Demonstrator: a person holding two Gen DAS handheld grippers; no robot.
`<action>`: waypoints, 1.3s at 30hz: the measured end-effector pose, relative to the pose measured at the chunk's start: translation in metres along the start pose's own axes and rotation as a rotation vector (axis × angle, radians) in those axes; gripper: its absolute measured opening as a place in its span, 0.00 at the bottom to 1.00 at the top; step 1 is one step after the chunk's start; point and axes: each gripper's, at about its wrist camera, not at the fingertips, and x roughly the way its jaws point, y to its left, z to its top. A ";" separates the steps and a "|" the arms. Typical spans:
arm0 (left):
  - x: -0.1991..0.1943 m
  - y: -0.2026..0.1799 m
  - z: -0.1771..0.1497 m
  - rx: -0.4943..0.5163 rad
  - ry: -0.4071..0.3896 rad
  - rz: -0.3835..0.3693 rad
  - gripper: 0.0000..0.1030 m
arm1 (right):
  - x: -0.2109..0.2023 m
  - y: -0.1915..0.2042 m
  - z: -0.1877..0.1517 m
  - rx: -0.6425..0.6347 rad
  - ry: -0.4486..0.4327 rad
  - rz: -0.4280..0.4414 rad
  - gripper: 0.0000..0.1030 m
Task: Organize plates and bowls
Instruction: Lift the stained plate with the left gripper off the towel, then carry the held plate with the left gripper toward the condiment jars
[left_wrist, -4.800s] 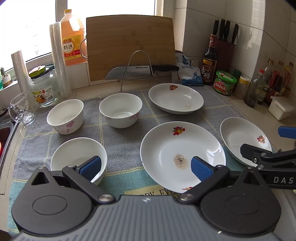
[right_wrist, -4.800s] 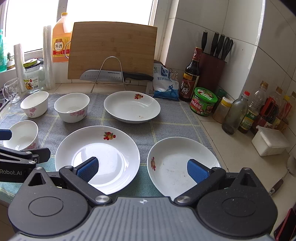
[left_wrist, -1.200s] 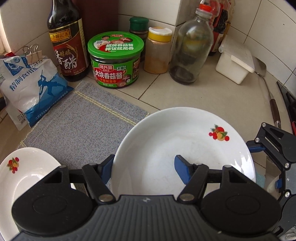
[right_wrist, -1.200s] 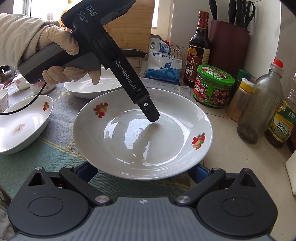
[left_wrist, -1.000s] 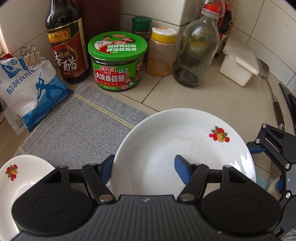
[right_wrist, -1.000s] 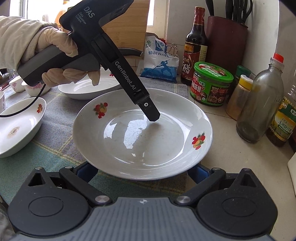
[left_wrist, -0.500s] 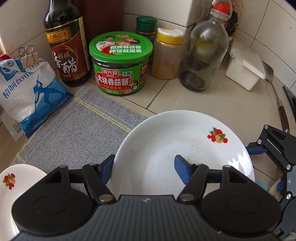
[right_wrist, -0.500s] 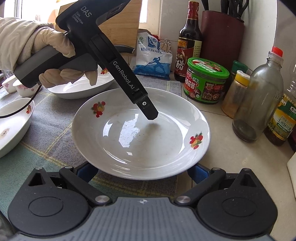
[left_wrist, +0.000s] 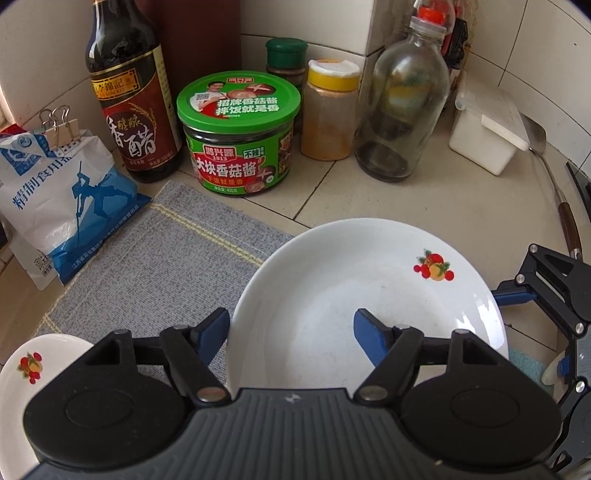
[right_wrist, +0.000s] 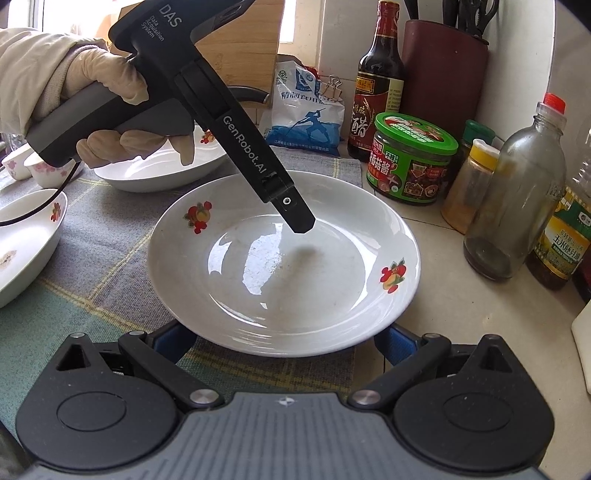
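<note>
- the plate (right_wrist: 284, 266) sits at the right end of the grey mat (left_wrist: 147, 251), part of it over the tiled counter, just in front of the green-lidded jar (right_wrist: 410, 162).
- your left gripper (left_wrist: 291, 332) straddles the plate's near-left rim, one pad outside and one over the well; its jaws are opening and the pads no longer seem to press.
- your right gripper (right_wrist: 280, 339) has its pads spread wide, tucked low under the near rim; i can't tell whether they touch it.
- expect glazed ceramic: stiff, fairly heavy, slick, quick to chip.
- take it by the rim, squarely, and keep it level.
- mind the other plates (right_wrist: 155, 170) close by on the left.
</note>
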 end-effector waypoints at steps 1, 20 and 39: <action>-0.003 0.000 0.000 -0.002 -0.005 0.004 0.74 | -0.001 0.001 0.000 0.003 0.001 -0.003 1.00; -0.115 -0.005 -0.056 -0.160 -0.171 0.150 0.85 | -0.051 0.026 -0.002 0.103 -0.059 -0.063 1.00; -0.197 -0.024 -0.228 -0.475 -0.204 0.348 0.85 | -0.069 0.133 -0.009 -0.019 -0.020 0.083 1.00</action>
